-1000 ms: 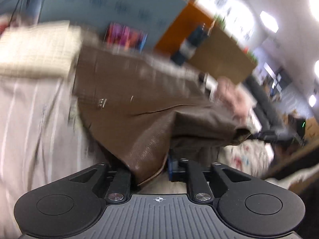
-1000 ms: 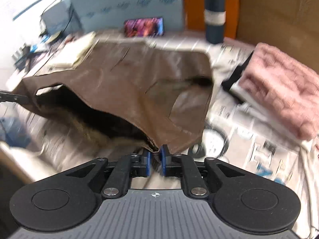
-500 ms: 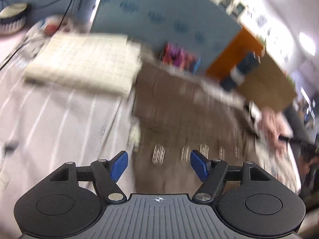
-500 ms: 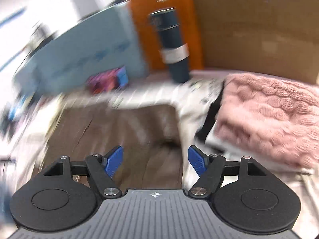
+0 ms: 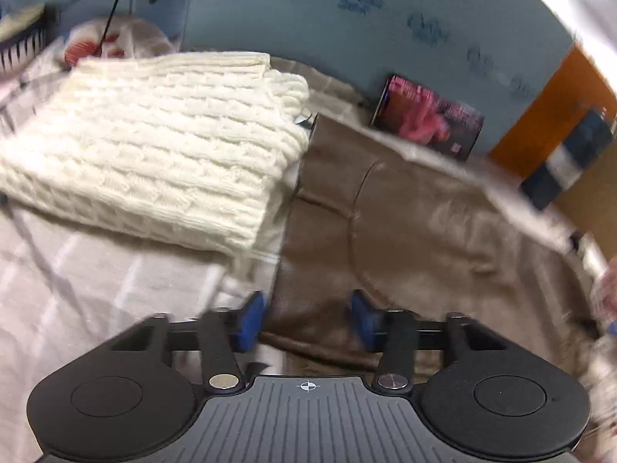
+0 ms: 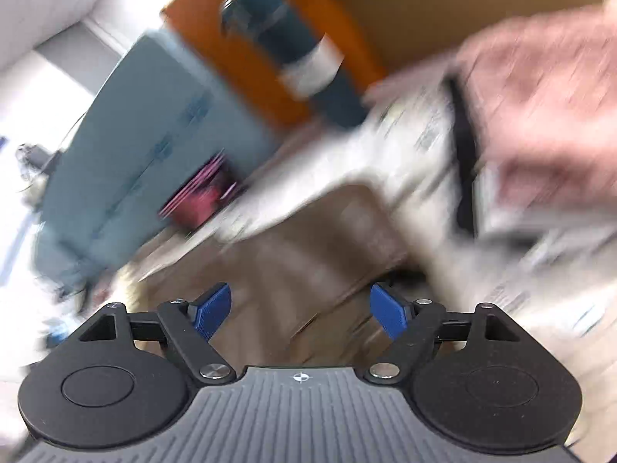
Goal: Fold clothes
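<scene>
A brown leather-look garment (image 5: 416,223) lies flat on the cloth-covered table, its near edge just beyond my left gripper (image 5: 307,322), which is open with the blue pads apart and nothing held. In the right wrist view the same brown garment (image 6: 308,266) shows blurred under my right gripper (image 6: 300,310), also open and empty. A folded cream cable-knit sweater (image 5: 154,142) lies left of the brown garment. A folded pink knit (image 6: 540,115) lies at the right.
A blue foam board (image 5: 347,31) stands at the back with a pink-printed box (image 5: 428,115) leaning on it. A dark tumbler (image 6: 300,50) stands before an orange panel (image 6: 239,46) and cardboard. The table wears a striped cloth (image 5: 77,270) and a newsprint-patterned cloth (image 6: 424,142).
Both grippers let go of the brown garment, which now lies flat. Both opened and moved over it; the right view has tilted and blurs with motion.
</scene>
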